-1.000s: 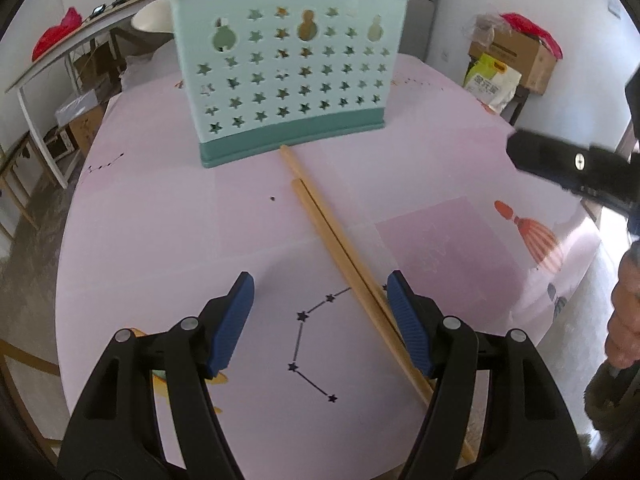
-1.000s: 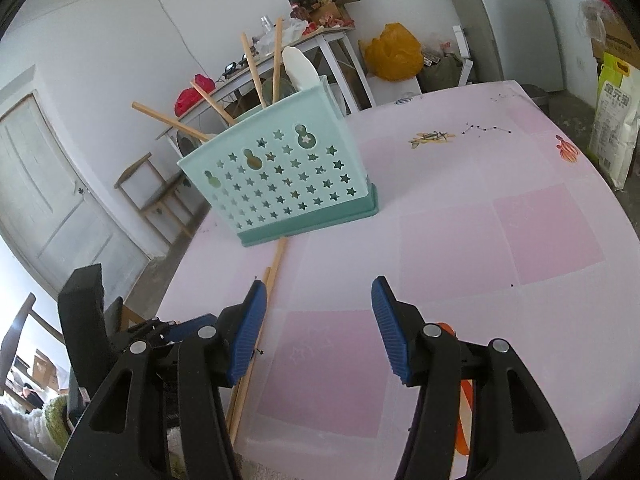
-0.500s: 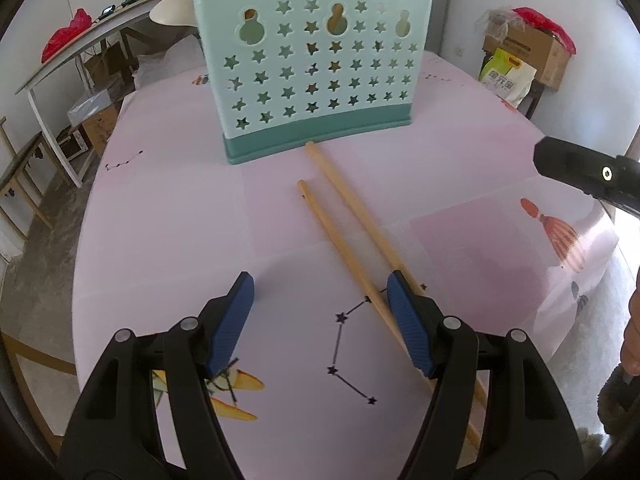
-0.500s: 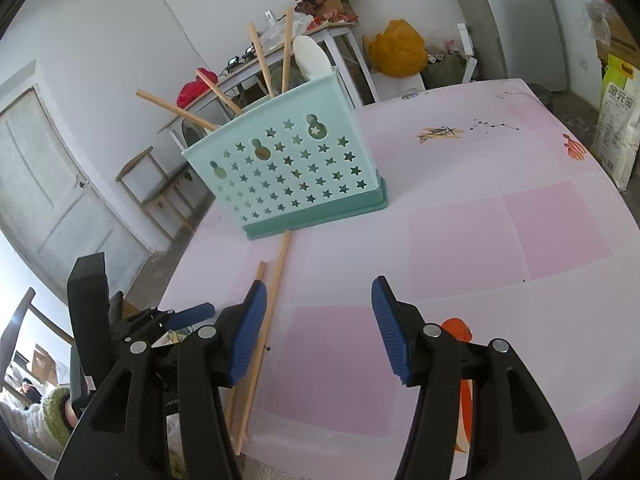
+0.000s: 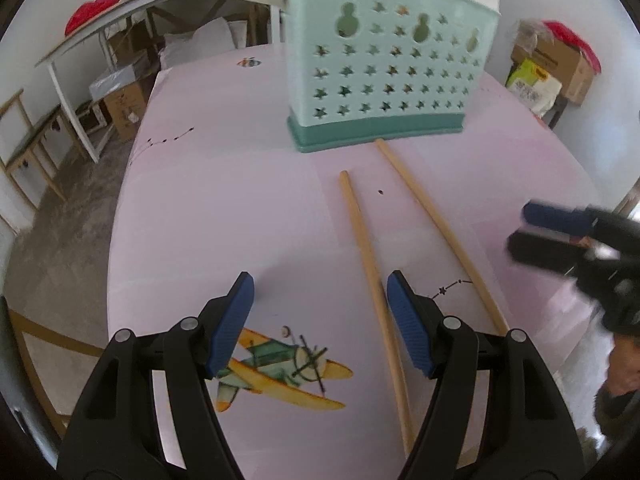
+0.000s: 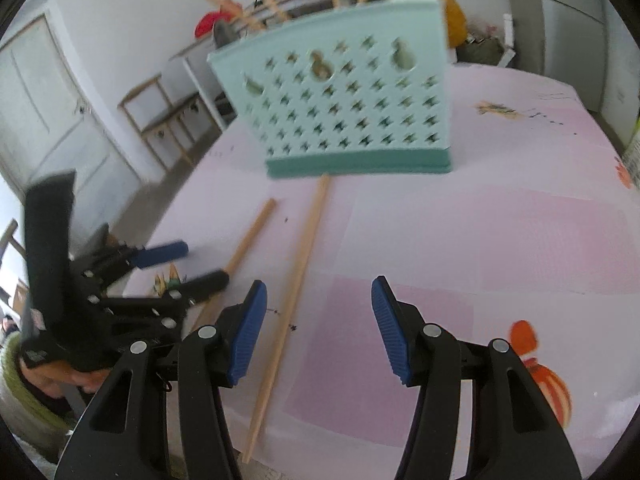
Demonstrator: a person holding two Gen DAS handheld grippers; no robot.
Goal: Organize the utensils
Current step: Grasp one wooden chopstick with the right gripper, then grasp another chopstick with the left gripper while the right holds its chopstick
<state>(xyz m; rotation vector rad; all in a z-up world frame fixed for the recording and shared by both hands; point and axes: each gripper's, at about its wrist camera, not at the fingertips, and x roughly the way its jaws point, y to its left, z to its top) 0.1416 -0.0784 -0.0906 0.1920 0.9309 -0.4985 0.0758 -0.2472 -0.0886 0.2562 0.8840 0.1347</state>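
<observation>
A pink table [image 5: 224, 200] fills both wrist views, with two wooden sticks lying loose on it and a mint holder [image 5: 384, 76] standing at the far side. Going left to right in the left wrist view: the left claw [image 5: 320, 312] is at the near edge, its blue pads standing well apart with nothing between them, over a printed plane [image 5: 280, 364]. Just inside its right pad lies the left stick [image 5: 370, 272], which stops short of the holder. Right of that runs the right stick [image 5: 432, 220], its far tip touching or nearly touching the holder's base. At the far right the right claw [image 6: 318, 320] comes in from the side, blurred there; its own view shows its pads also apart and holding nothing, with the right stick just inside its left pad. The holder already has several sticks and a white utensil poking out of its top; their count is unclear. The step in hand looks like picking up a stick, one per claw. To do it well, each claw should likely centre on its stick, drop until the pads straddle it, then close across the width before lifting. Counted: two claws, two loose sticks, one holder.
</observation>
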